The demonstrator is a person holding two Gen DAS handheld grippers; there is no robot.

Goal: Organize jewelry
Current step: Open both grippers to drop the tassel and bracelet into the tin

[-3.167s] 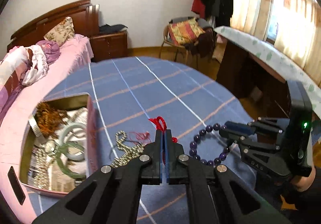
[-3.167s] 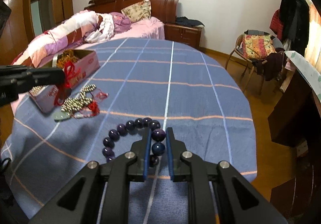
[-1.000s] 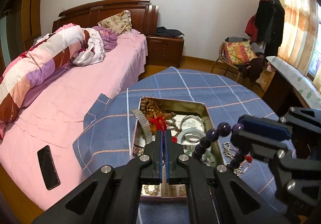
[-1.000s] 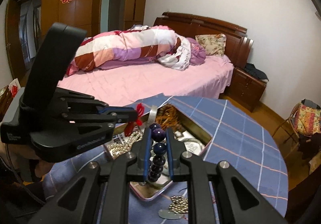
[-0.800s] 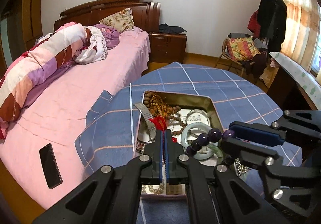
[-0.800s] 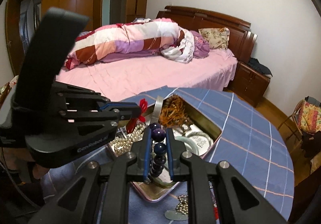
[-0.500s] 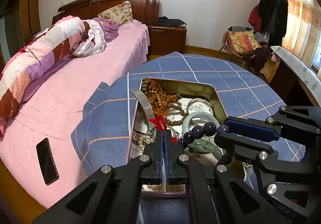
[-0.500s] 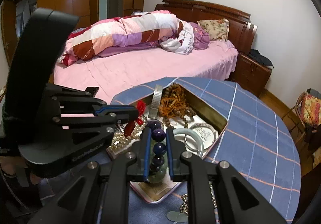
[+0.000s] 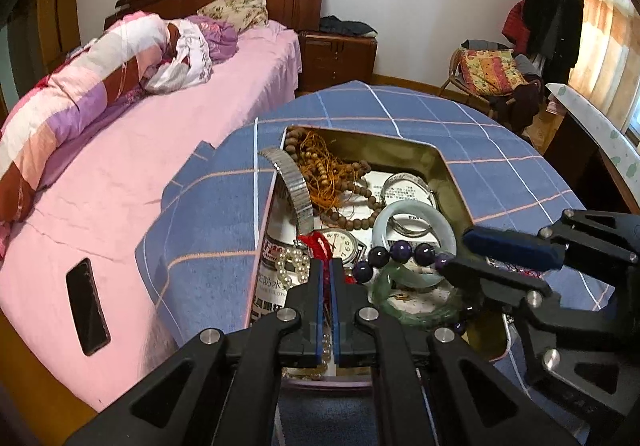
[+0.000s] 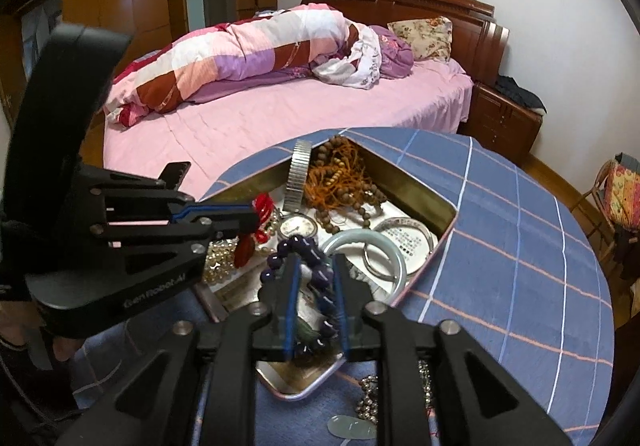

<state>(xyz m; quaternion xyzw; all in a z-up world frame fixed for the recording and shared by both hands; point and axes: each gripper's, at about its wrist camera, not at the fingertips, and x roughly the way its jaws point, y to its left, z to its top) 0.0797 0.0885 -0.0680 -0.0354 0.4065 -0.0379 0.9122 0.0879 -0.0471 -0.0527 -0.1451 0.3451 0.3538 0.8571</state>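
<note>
An open jewelry tin (image 9: 442, 162) (image 10: 416, 186) sits on the blue checked table, holding wooden beads, a metal watch band, a watch, pearls and a pale jade bangle (image 9: 416, 212) (image 10: 362, 240). My left gripper (image 9: 329, 268) (image 10: 250, 216) is shut on a red cord (image 9: 318, 242) (image 10: 262, 206) above the tin. My right gripper (image 10: 314, 276) (image 9: 460, 252) has its jaws apart over the tin, with the purple bead bracelet (image 10: 298, 246) (image 9: 400, 256) between them and draping down into the tin.
A silver ball chain (image 10: 370, 394) and a pale green pendant (image 10: 348, 426) lie on the table beside the tin's near corner. A pink bed (image 9: 120, 182) lies beyond the table, with a black phone (image 9: 87, 306) on it. A chair (image 9: 492, 70) stands at the far right.
Both grippers carried their pieces from the table to over the tin and lowered. The right jaws have widened in the last half second, and the purple bracelet sags into the tin.
</note>
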